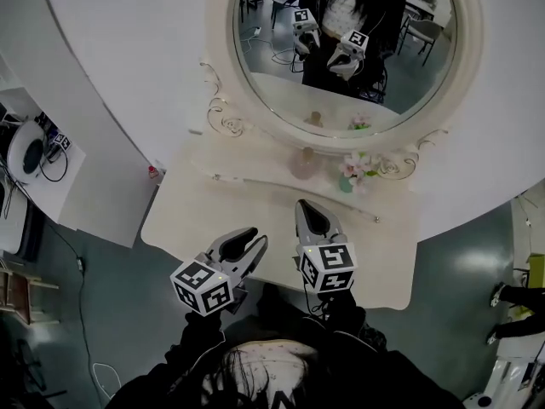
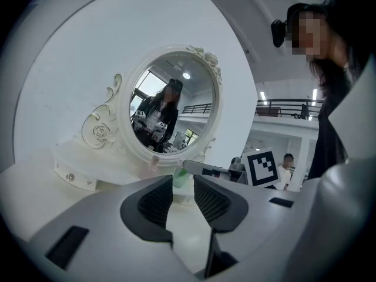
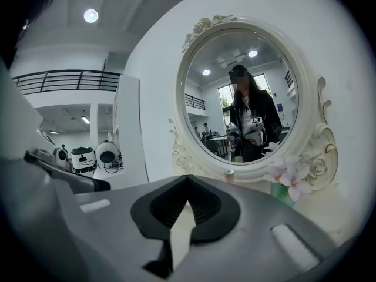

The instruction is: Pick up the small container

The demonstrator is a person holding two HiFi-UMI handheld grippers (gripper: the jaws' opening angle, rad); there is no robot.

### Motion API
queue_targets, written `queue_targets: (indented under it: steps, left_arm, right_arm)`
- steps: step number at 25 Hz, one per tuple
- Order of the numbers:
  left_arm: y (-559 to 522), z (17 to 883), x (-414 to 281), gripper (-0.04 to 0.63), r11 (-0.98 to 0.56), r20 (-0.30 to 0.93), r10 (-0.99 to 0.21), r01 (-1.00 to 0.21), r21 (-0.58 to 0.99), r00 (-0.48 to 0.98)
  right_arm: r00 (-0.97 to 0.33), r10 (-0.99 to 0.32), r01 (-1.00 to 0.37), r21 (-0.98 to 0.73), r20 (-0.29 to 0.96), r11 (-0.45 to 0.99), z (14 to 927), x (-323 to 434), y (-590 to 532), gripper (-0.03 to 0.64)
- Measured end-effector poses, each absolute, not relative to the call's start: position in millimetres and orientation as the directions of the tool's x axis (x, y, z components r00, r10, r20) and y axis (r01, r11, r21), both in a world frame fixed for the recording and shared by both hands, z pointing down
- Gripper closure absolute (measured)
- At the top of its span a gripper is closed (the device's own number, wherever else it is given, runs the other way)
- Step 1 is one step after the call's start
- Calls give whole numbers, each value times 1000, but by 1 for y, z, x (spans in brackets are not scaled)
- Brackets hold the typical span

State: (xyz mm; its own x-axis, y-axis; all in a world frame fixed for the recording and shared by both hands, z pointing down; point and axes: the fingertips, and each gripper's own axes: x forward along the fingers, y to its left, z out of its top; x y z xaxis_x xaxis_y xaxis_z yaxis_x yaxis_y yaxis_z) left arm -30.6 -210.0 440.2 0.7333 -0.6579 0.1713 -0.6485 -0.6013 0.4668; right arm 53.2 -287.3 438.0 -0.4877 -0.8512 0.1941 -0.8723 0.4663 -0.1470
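Note:
The small container (image 1: 304,164), a pale pink bottle with a cap, stands on the white dressing table (image 1: 213,220) at the foot of the oval mirror. It is small and far in both gripper views, by the mirror frame (image 2: 154,164) (image 3: 230,174). My left gripper (image 1: 258,242) (image 2: 183,184) hovers near the table's front edge, shut with only a narrow slit between its tips and nothing in it. My right gripper (image 1: 306,204) (image 3: 188,180) is shut and empty, a little ahead of the left one and short of the container.
A green vase of pink flowers (image 1: 356,170) (image 3: 283,187) stands just right of the container. The ornate mirror (image 1: 349,49) rises behind both. A small red item (image 1: 153,172) sits at the table's left corner. White equipment with cables (image 1: 30,147) stands on the floor at left.

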Motion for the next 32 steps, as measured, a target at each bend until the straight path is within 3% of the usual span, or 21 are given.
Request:
queue_targets:
  steps: [8, 32]
  left_arm:
    - [-243, 448, -16, 497, -599, 218, -645, -662, 451, 732]
    - [-264, 471, -5, 497, -567, 283, -629, -676, 471, 724]
  right_arm:
    - [-478, -852, -878, -153, 213, 454, 459, 70, -345, 602]
    - [-448, -833, -891, -78, 324, 448, 514, 79, -434, 446]
